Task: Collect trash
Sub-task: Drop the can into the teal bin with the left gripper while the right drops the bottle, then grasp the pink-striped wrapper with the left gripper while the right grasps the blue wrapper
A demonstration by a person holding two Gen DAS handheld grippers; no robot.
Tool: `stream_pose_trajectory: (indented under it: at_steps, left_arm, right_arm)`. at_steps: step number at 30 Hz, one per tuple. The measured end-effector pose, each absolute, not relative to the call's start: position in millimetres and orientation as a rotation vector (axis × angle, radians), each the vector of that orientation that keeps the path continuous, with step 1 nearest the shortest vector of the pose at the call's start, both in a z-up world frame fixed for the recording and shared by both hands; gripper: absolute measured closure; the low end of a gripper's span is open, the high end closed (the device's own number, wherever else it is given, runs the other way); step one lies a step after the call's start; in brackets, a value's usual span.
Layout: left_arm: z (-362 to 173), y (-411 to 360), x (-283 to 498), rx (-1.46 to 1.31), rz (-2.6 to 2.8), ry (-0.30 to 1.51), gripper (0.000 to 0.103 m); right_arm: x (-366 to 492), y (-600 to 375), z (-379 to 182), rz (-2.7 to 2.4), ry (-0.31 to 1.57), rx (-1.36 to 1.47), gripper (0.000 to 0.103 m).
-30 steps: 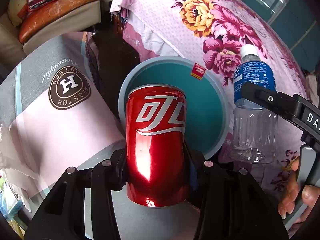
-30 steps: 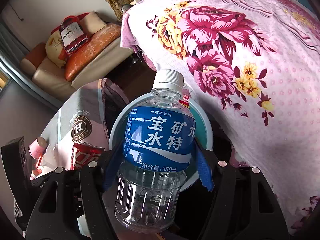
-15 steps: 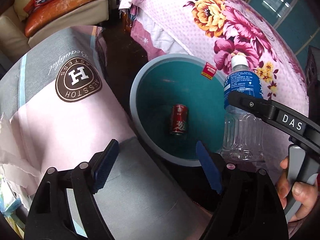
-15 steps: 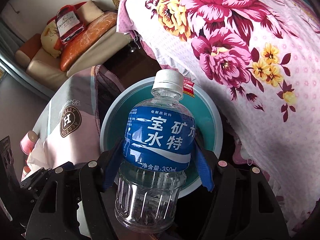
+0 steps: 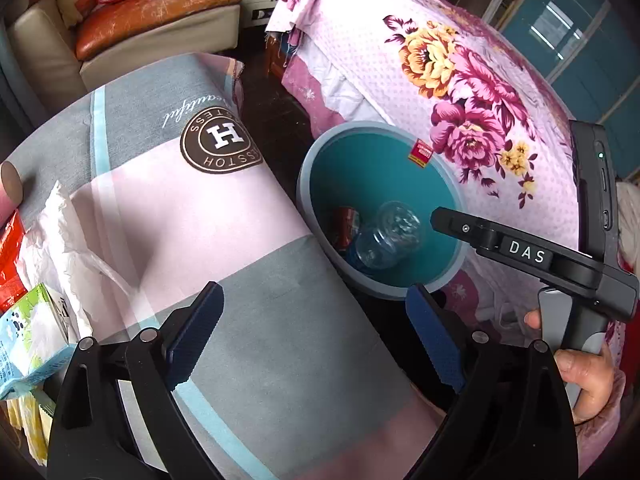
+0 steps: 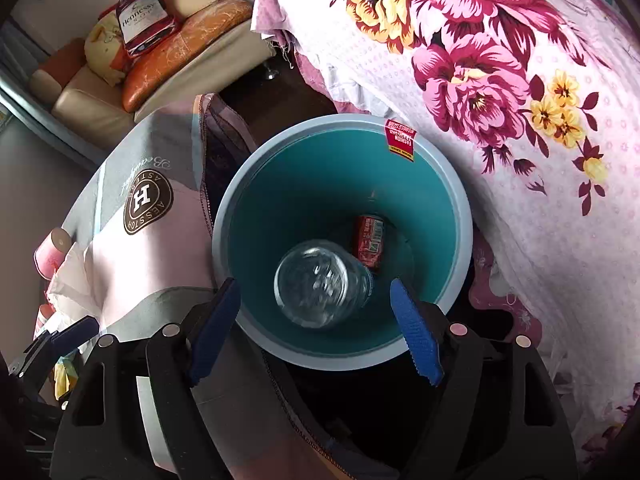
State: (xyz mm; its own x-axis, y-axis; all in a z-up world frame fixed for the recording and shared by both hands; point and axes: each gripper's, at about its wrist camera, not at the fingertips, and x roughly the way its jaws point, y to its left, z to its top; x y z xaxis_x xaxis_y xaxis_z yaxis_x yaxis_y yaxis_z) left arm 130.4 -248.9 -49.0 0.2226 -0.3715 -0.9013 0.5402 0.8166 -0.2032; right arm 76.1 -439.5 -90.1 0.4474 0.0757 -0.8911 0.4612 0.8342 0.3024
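Bottle (image 6: 322, 286) and can (image 6: 370, 242) in bin (image 6: 462, 216); both grippers empty.

Left gripper (image 5: 316, 338) spread wide above grey-and-pink cloth (image 5: 208, 240), jaws just opened further, nothing between. Right gripper (image 6: 316, 326) spread over bin mouth, jaws just opened further, bottle seen base-up below, blurred, blue label toward the bottom, beside red can. Readable: "FASHION" on red sticker (image 6: 400, 138) at bin rim; "H", "Beautiful" on cloth badge (image 5: 220, 142); "DAS" on right gripper's arm; "Hennessy" on pouch (image 6: 142, 20) on sofa.

Floral bedspread (image 6: 500, 80); crested grey-pink cloth (image 5: 180, 208); sofa cushions (image 5: 152, 4).
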Motion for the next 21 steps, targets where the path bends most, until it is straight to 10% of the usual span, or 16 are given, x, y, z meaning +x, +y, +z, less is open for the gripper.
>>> stream_pose_trajectory:
  at_steps: [21]
  left_arm:
    - [-19,-51,64,0.029,-0.434,1.118,0.008]
  right_arm:
    - [33,-263,-38,0.037,1.186,0.300,0.020]
